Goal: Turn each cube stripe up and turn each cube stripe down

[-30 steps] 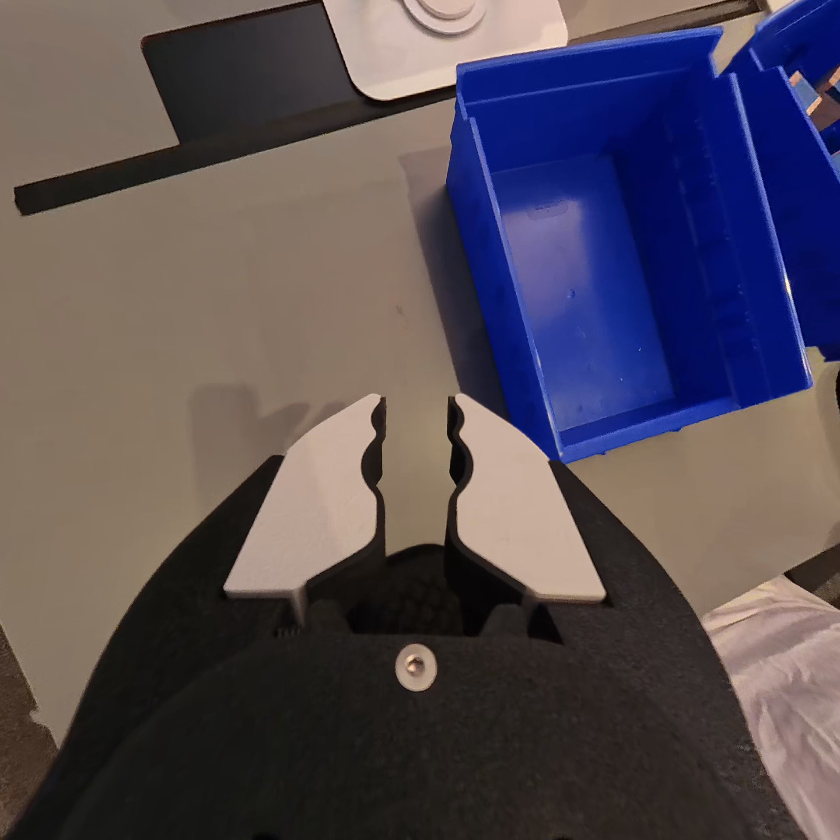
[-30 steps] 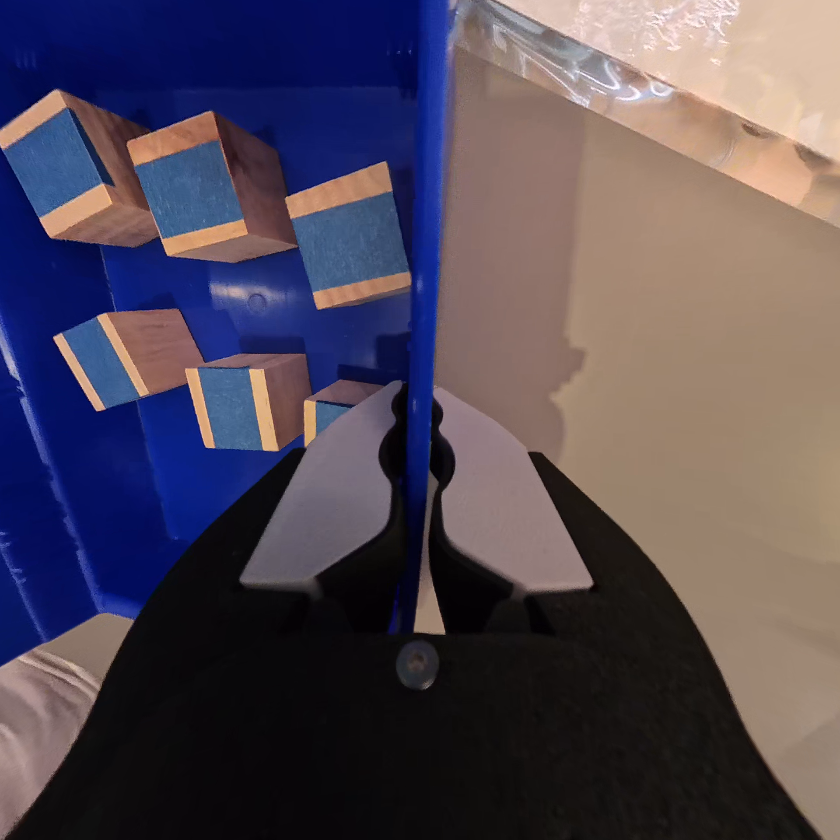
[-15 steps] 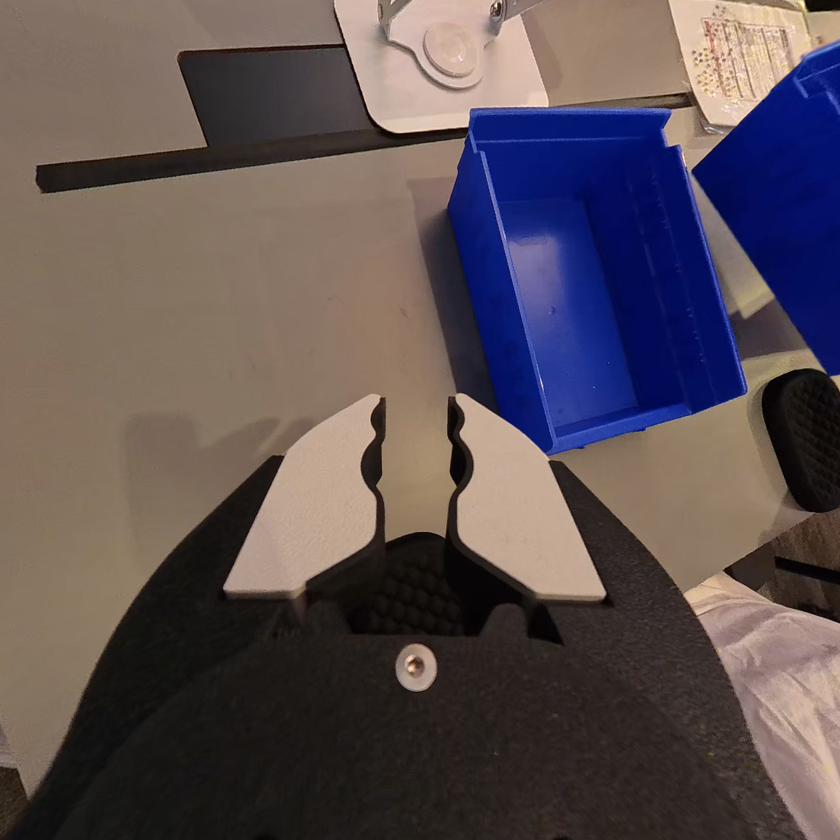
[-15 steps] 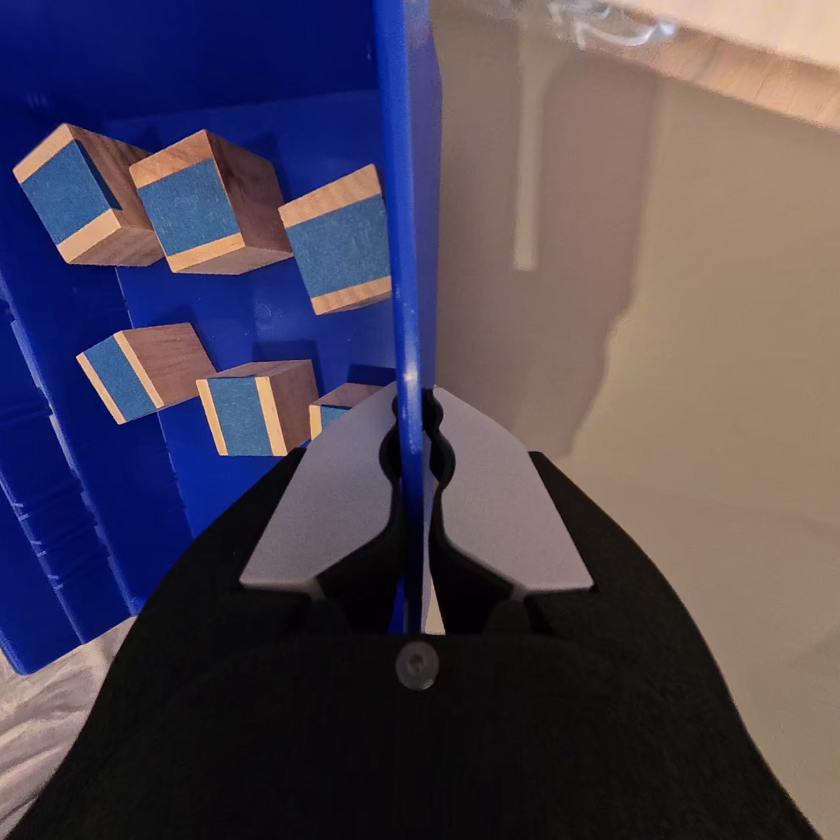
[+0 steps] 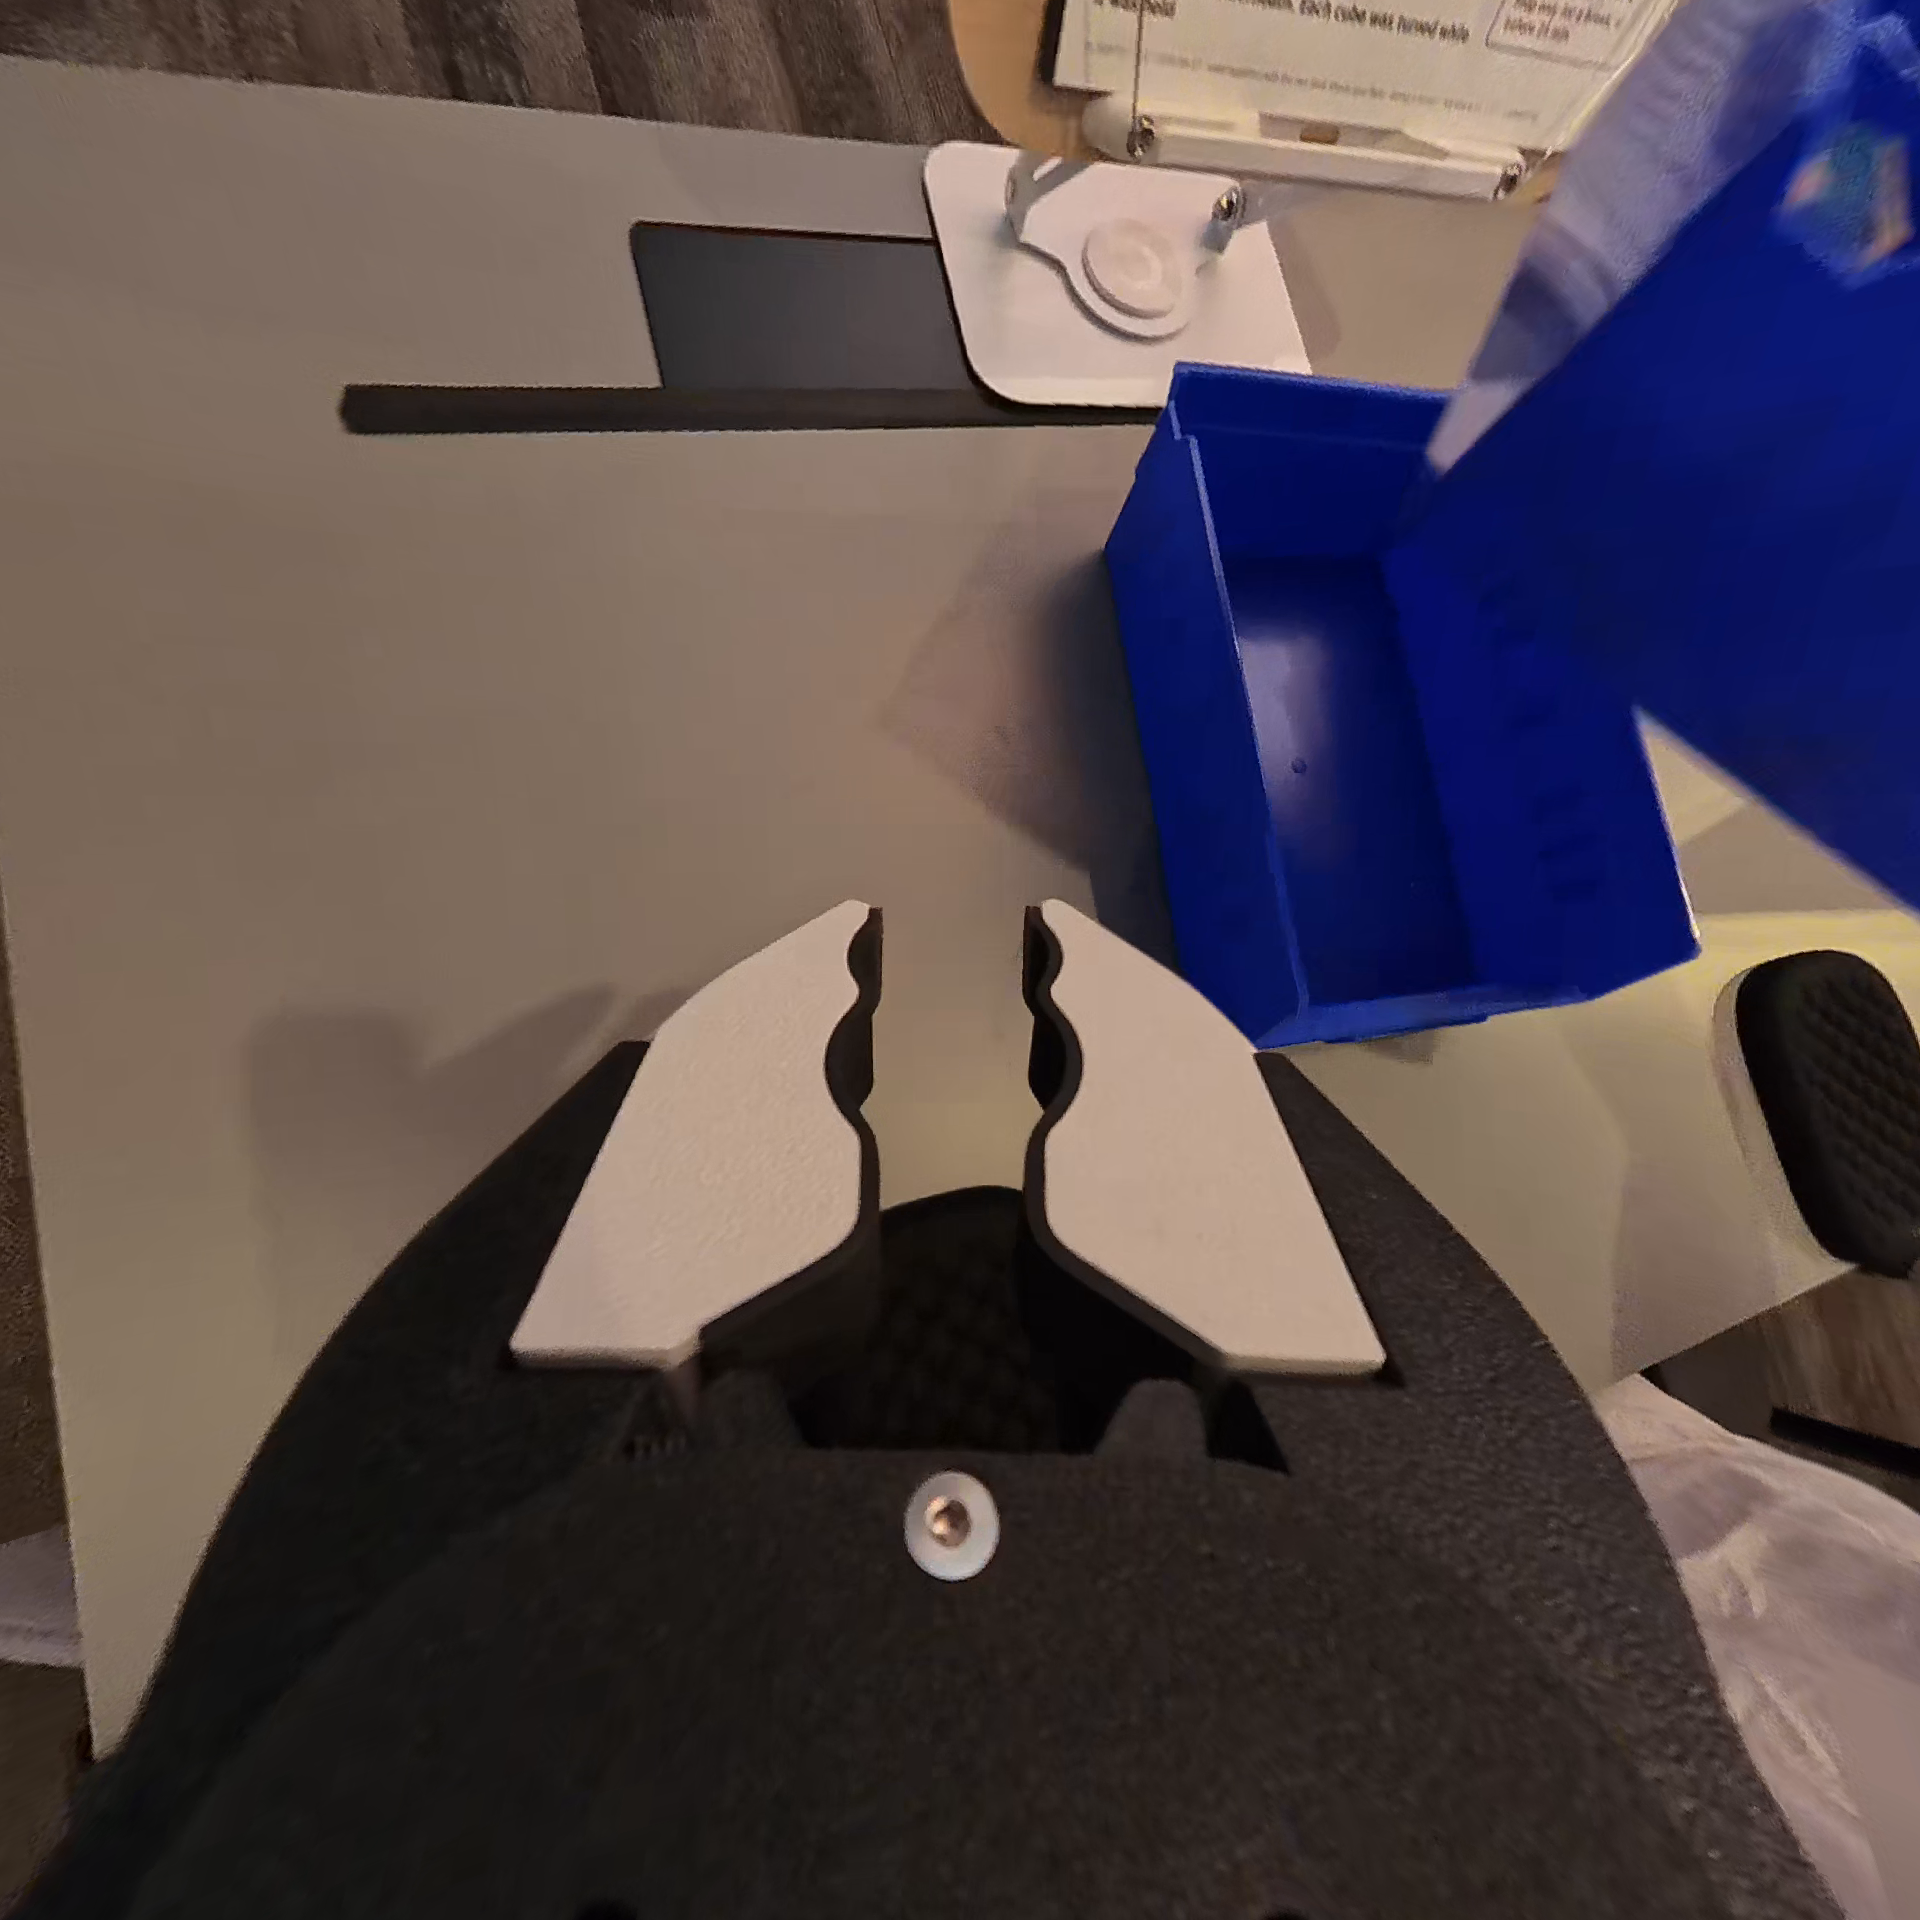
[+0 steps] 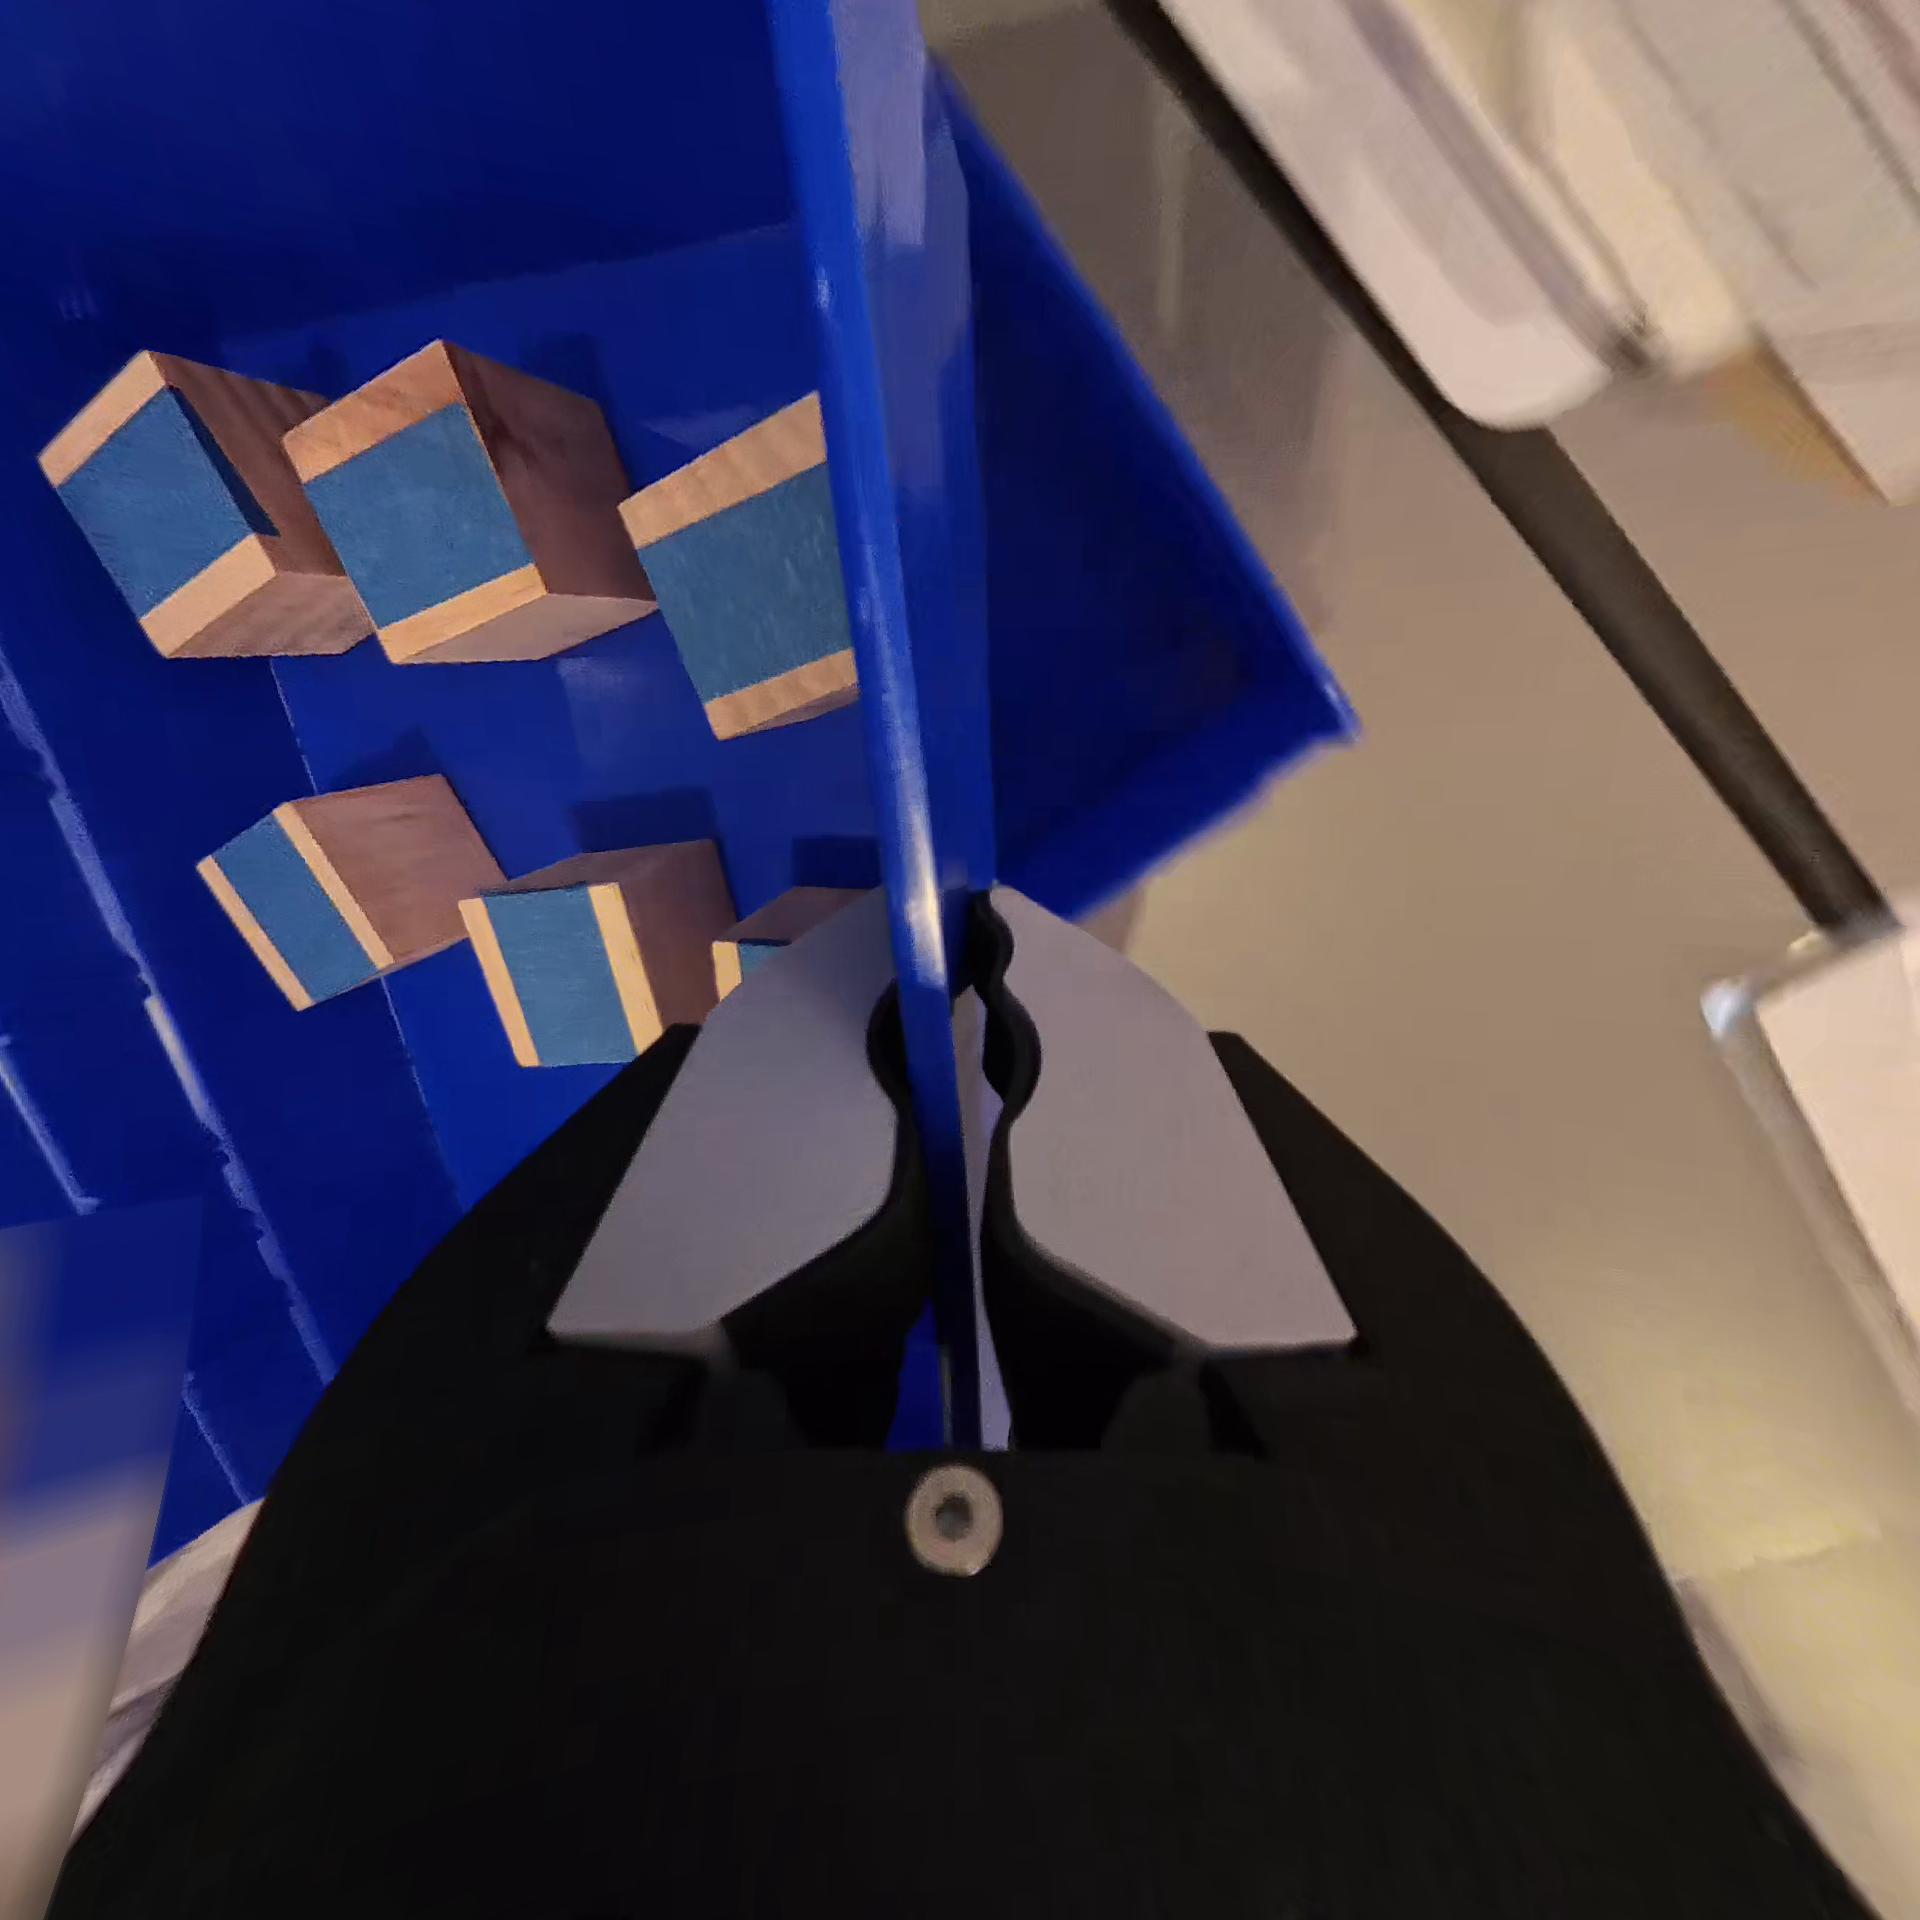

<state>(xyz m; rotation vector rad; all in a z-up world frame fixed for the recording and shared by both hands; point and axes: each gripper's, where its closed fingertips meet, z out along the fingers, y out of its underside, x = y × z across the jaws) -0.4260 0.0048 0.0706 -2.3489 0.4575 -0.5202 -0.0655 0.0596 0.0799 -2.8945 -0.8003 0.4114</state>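
My right gripper (image 6: 951, 909) is shut on the side wall of a blue bin (image 6: 883, 623) and holds it lifted and tilted. Several wooden cubes (image 6: 436, 499) with blue stripes lie inside it. In the left wrist view this lifted bin (image 5: 1704, 499) hangs blurred at the upper right, over a second, empty blue bin (image 5: 1340, 748) that stands on the grey table (image 5: 520, 675). My left gripper (image 5: 953, 914) is open and empty above the table, left of the empty bin.
A white plate with a stand (image 5: 1112, 281) and a black slot (image 5: 727, 405) lie at the table's far side. A black textured object (image 5: 1839, 1101) sits at the right edge. White plastic sheeting (image 5: 1787, 1621) lies lower right.
The right gripper has raised and tilted the cube bin over the empty bin. The left gripper has pulled back and up, still open.
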